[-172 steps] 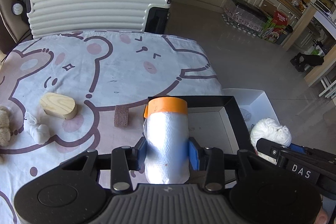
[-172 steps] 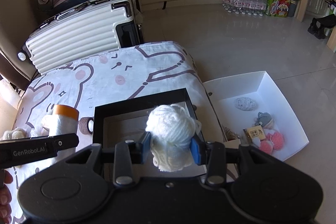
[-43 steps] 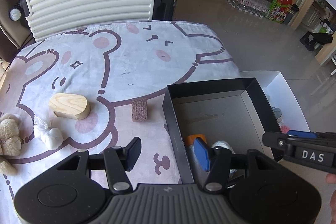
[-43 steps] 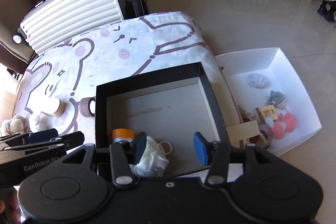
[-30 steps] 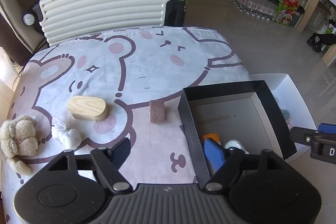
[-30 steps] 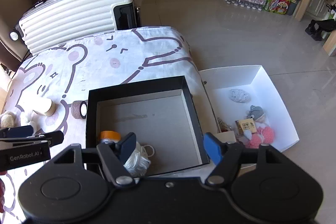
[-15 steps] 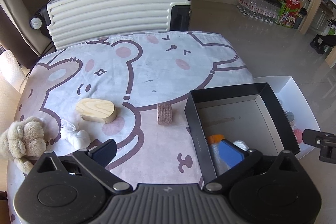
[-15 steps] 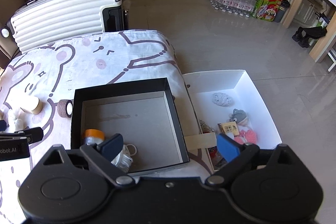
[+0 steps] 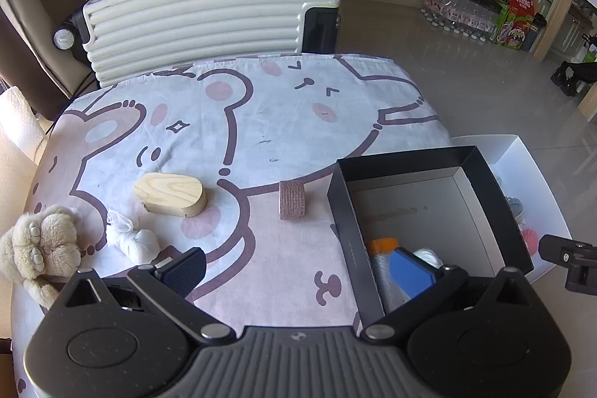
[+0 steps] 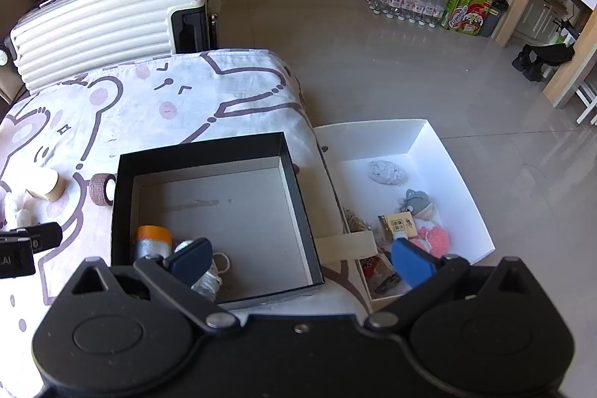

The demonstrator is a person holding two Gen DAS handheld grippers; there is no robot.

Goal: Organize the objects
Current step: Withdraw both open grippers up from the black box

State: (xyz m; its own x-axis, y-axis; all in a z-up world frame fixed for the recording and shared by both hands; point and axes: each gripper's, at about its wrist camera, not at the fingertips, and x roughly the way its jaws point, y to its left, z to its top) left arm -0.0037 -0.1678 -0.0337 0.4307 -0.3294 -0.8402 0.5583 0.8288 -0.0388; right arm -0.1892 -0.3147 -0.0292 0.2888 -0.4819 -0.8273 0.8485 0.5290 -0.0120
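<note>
We see left gripper (image 9: pixel 298 269) jaws wide, empty, right gripper (image 10: pixel 300 262) jaws just opened, empty, orange-capped roll (image 10: pixel 152 241) and yarn ball (image 10: pixel 209 280) in black box (image 10: pixel 201 148) lower left

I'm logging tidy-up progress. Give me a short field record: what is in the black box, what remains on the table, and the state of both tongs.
In black box: orange-capped roll, white yarn ball
On table: wooden oval block, brown tape roll, white mesh pouch, plush toy
Left tongs: open, empty
Right tongs: open, empty, jaws just opened wider
</note>
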